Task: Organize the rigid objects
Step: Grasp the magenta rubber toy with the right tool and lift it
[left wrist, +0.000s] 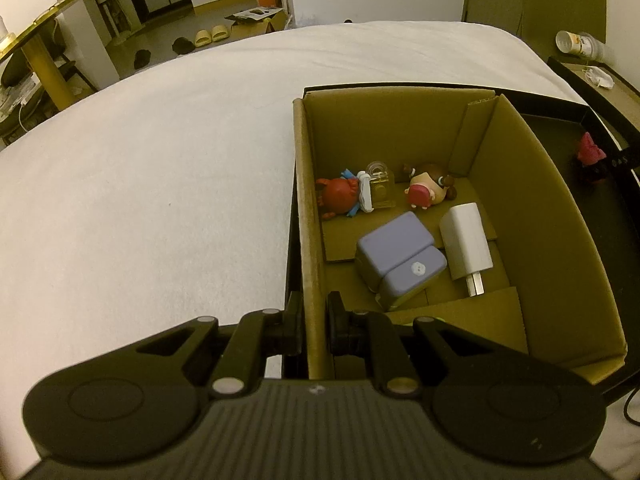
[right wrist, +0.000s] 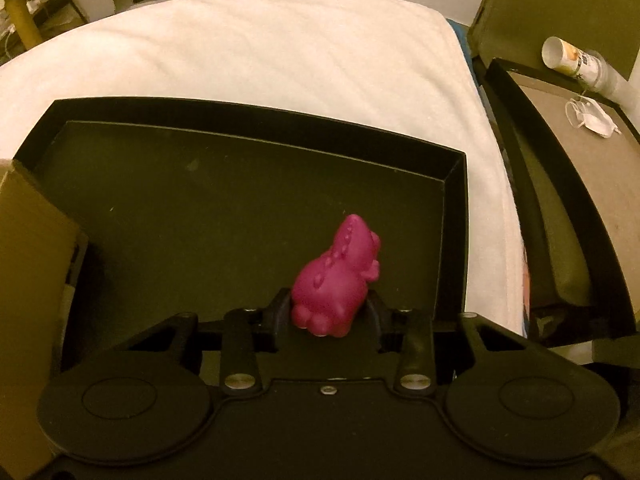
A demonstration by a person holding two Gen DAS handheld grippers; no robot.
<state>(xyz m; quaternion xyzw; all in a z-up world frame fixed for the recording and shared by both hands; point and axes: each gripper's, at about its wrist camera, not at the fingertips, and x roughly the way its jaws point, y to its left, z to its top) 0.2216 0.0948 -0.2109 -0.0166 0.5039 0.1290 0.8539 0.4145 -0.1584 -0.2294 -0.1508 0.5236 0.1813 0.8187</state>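
Observation:
My left gripper (left wrist: 316, 324) is shut on the near left wall of an open cardboard box (left wrist: 540, 208). Inside the box lie a purple block-shaped device (left wrist: 396, 256), a white charger plug (left wrist: 466, 240), a red figure (left wrist: 340, 196), a small clear bottle (left wrist: 380, 188) and a doll figure (left wrist: 426, 190). To the right of the box is a black tray (right wrist: 240, 128). In it, a pink dinosaur toy (right wrist: 340, 268) sits between the fingers of my right gripper (right wrist: 327, 312), which press on its sides. The same toy (left wrist: 590, 150) shows at the far right of the left wrist view.
Box and tray rest on a white bed cover (left wrist: 160, 160). A side table (right wrist: 568, 168) to the right holds a tipped paper cup (right wrist: 576, 60) and a white face mask (right wrist: 596, 120). The cardboard box's wall (right wrist: 28, 240) stands at the tray's left edge.

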